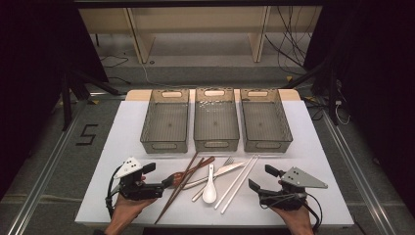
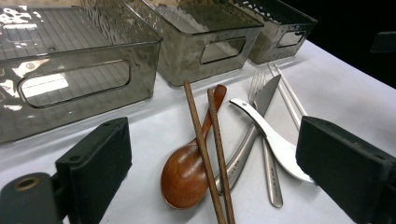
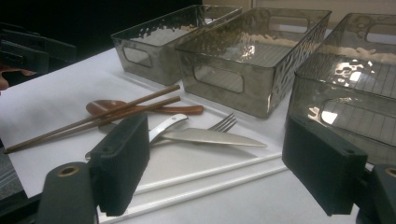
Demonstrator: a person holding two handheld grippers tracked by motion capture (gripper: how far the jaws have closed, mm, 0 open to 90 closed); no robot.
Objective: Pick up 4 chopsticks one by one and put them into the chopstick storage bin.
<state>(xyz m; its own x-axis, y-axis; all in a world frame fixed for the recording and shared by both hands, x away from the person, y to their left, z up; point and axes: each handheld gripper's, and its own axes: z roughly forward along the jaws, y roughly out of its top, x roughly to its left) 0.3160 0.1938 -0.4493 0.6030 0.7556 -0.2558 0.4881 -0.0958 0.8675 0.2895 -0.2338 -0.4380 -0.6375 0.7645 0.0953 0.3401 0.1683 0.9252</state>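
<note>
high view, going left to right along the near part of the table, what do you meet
left gripper → wooden spoon → white spoon → white chopsticks → right gripper

black fingers [image 2: 95,163], grey three-cornered plates, trailing black cables.

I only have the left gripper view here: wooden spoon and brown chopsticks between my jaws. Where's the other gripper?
Observer: The right gripper sits at the table's near right, jaws open, nothing between them.
Operator: What lies closest to it?
Observer: The white chopsticks, side by side, just left of it in the high view.
Operator: Anything in the bins?
Observer: The high view shows all three bins empty.
</note>
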